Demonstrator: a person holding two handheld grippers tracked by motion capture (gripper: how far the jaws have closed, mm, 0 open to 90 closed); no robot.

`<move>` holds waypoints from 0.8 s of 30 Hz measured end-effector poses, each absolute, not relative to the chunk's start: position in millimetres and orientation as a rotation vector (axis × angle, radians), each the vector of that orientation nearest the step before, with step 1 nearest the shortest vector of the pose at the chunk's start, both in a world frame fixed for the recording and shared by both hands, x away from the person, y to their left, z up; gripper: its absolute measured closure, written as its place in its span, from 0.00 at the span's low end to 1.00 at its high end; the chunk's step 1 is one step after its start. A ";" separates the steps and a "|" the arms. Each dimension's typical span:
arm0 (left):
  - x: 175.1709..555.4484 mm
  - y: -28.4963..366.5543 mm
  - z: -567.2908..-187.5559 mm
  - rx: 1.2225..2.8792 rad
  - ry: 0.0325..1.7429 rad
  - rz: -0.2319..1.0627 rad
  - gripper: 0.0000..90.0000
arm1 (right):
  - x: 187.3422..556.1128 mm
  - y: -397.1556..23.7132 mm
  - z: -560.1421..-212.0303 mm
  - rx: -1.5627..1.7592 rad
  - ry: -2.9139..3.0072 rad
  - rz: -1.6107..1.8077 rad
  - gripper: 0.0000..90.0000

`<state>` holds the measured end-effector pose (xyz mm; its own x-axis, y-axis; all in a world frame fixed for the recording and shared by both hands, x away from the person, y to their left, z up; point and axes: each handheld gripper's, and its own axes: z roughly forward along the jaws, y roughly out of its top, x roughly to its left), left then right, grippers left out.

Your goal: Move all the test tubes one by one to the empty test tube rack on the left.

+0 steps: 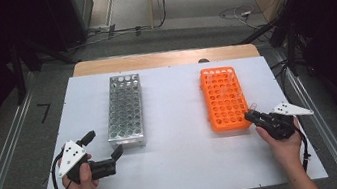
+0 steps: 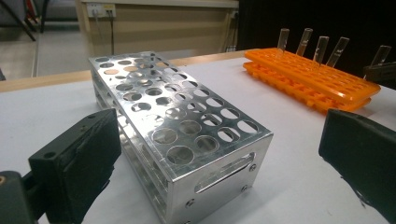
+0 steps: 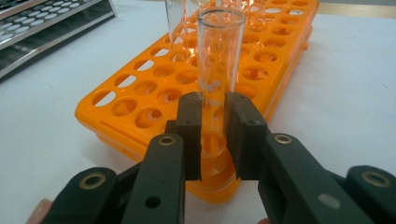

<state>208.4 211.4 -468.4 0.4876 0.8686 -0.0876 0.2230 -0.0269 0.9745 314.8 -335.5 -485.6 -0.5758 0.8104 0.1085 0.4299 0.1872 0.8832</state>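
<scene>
high view: a white tabletop (image 1: 182, 163) carries two racks side by side and well apart. the metal rack (image 1: 125, 110) stands on the left half, its long side running away from the person. the orange rack (image 1: 224, 99) lies on the right half, with a few clear tubes standing near its far end. the left tongs (image 1: 105, 149), held in the person's left hand (image 1: 82, 180), sit just beside the near end of the metal rack with the jaws spread and nothing between them. the right tongs (image 1: 253, 114), held in the right hand (image 1: 285, 143), reach the near right corner of the orange rack, where a clear glass tube (image 1: 253, 106) rises from their tips.

left gripper view: the two black jaws stand far apart at the bottom corners. the metal rack (image 2: 177, 126) is near, angled between them and touching neither, and its round holes look empty. farther off to the right lies the orange rack (image 2: 313, 77) with several clear tubes leaning in it.

right gripper view: the right tongs (image 3: 214, 140) are pressed against the glass tube (image 3: 218, 70), one pad on each side of its lower part. the tube stands nearly upright, open mouth on top, its bottom in a hole at the near edge of the orange rack (image 3: 154, 102). a corner of the metal rack (image 3: 42, 28) shows at upper left.
</scene>
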 end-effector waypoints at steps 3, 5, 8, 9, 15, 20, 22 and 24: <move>207.9 210.3 -467.3 1.548 0.974 0.683 0.00 | 314.2 -335.4 -483.1 1.163 2.085 1.355 0.82; 207.8 210.2 -466.4 1.545 0.976 0.682 0.00 | 313.3 -334.3 -481.1 1.158 2.087 1.355 0.82; 207.5 210.5 -464.7 1.537 0.975 0.678 0.00 | 312.2 -333.9 -476.7 1.156 2.077 1.347 0.82; 206.9 210.7 -464.0 1.537 0.971 0.680 0.00 | 311.9 -334.3 -474.8 1.155 2.074 1.349 0.82; 206.9 210.7 -461.4 1.553 0.972 0.690 0.00 | 312.4 -335.8 -459.0 1.132 2.045 1.371 0.82; 207.1 212.6 -459.0 1.521 1.007 0.691 0.00 | 308.9 -335.2 -445.1 1.104 2.022 1.390 0.82; 207.1 212.1 -456.6 1.526 1.008 0.696 0.00 | 307.6 -333.7 -441.7 1.093 2.022 1.405 0.82; 207.1 211.2 -454.1 1.530 1.004 0.695 0.00 | 306.2 -329.5 -438.5 1.085 2.032 1.409 0.82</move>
